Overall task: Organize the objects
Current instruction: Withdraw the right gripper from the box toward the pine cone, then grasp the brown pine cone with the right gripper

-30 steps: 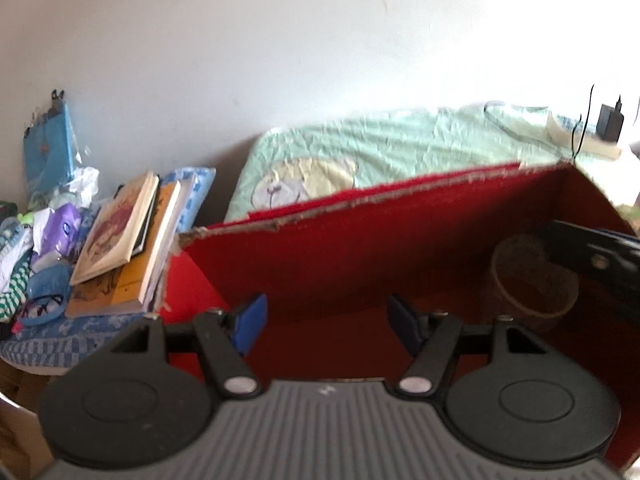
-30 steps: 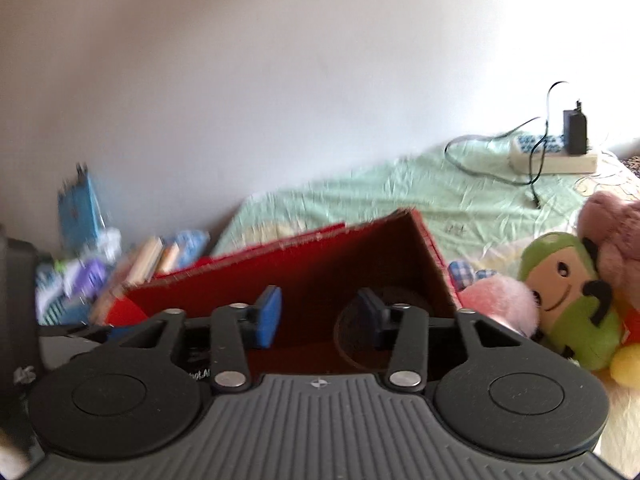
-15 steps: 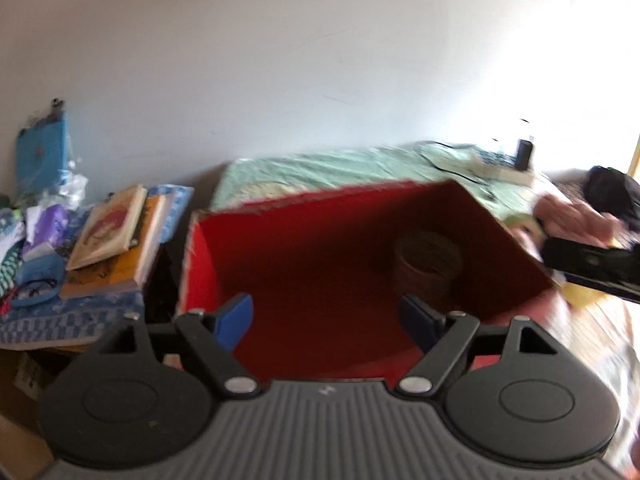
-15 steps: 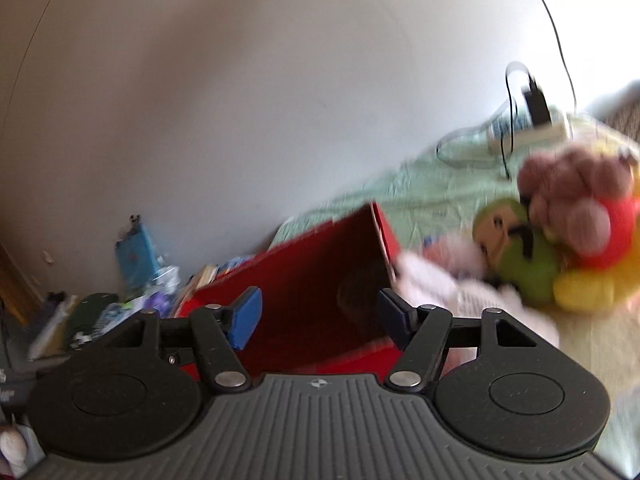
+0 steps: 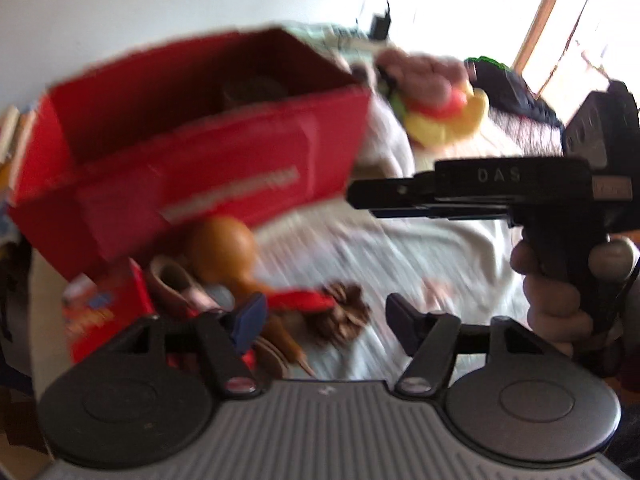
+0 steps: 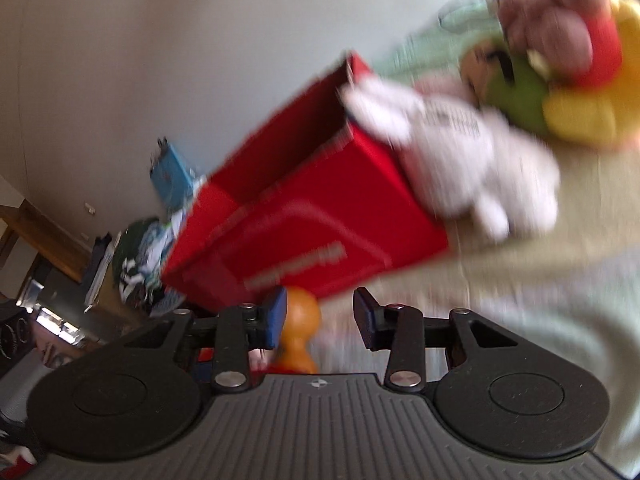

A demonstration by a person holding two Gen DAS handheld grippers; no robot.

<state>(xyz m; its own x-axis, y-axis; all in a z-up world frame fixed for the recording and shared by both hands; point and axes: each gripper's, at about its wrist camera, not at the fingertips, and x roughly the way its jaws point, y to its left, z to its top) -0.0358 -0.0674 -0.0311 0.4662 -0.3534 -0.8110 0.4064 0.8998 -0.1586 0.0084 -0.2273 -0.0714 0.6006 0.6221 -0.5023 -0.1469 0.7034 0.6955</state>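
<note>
A red cardboard box (image 5: 192, 152) (image 6: 312, 236) stands open on the bed, with a brown woven basket (image 5: 252, 90) inside it. In front of the box lie an orange gourd-shaped thing (image 5: 224, 252) (image 6: 302, 320), a small shoe (image 5: 180, 288) and a brown and red plush bit (image 5: 336, 312). My left gripper (image 5: 322, 322) is open above these, nothing between its fingers. My right gripper (image 6: 320, 318) is open just short of the orange thing. From the left wrist view, the right gripper's body (image 5: 500, 188) shows with a hand (image 5: 556, 304) on its grip. Both views are blurred.
A pile of soft toys (image 5: 436, 92) (image 6: 560, 60), with a white one (image 6: 460, 152), lies right of the box on the pale bedsheet (image 5: 440, 264). A red packet (image 5: 104, 316) sits at the left. Clutter and a blue bag (image 6: 172, 172) stand by the wall.
Both grippers have pulled back out of the box and tipped down toward the bed in front of it. The box now shows from outside. The small objects have come into view.
</note>
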